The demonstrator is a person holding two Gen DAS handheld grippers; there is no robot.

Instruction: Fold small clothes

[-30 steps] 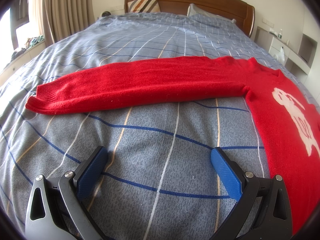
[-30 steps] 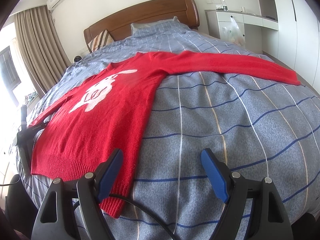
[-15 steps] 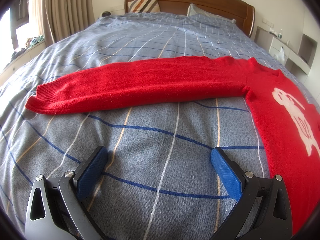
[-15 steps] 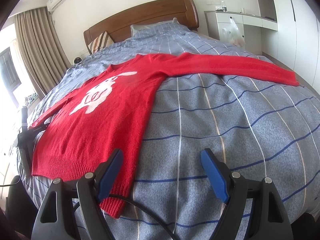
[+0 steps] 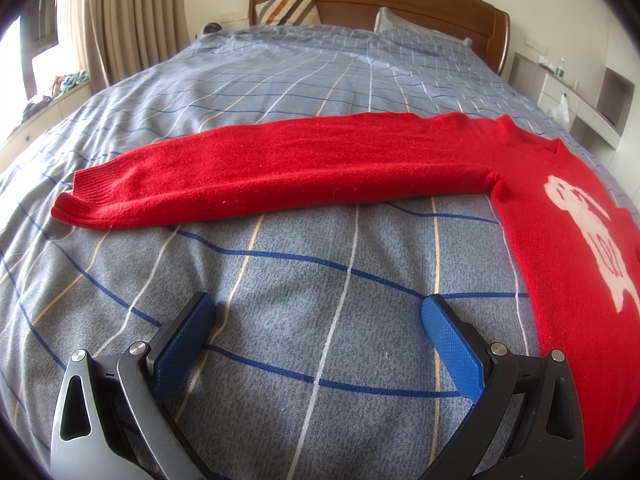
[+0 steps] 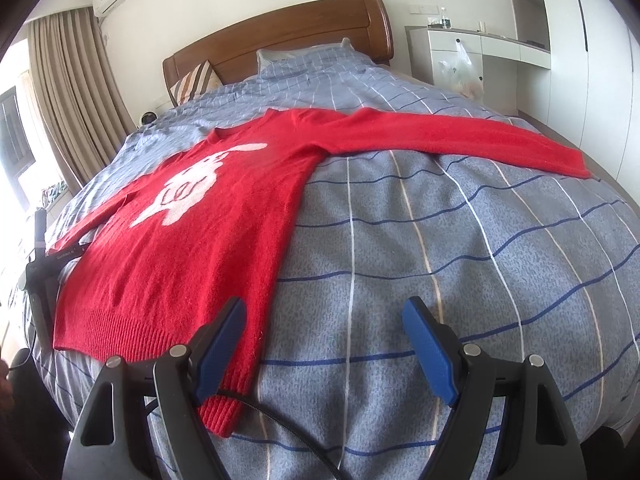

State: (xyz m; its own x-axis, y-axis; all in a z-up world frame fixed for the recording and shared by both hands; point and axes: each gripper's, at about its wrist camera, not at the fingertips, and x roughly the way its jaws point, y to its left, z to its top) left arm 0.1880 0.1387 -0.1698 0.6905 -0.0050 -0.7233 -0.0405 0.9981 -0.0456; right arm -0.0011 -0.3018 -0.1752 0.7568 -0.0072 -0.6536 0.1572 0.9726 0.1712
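Observation:
A red sweater [image 6: 192, 248] with a white animal print lies flat, front up, on the bed, both sleeves stretched out sideways. In the left wrist view its left sleeve [image 5: 280, 168] runs across the middle and the body [image 5: 560, 216] fills the right side. My left gripper [image 5: 318, 308] is open and empty over bare bedspread, short of the sleeve. My right gripper [image 6: 324, 312] is open and empty; its left finger [image 6: 218, 344] hangs over the sweater's hem corner. The right sleeve [image 6: 460, 140] reaches toward the bed's right edge.
The bed has a blue-grey checked bedspread [image 6: 440, 248], a wooden headboard [image 5: 380, 4] and pillows [image 5: 286, 8]. Curtains [image 5: 120, 20] and a window sill stand at the left. White cabinets [image 6: 480, 56] with a plastic bag stand at the right. The other gripper's handle [image 6: 38, 264] shows at the left edge.
The right wrist view has shifted slightly, the sweater now a little further right in frame. The left gripper has not moved. Both grippers stay open.

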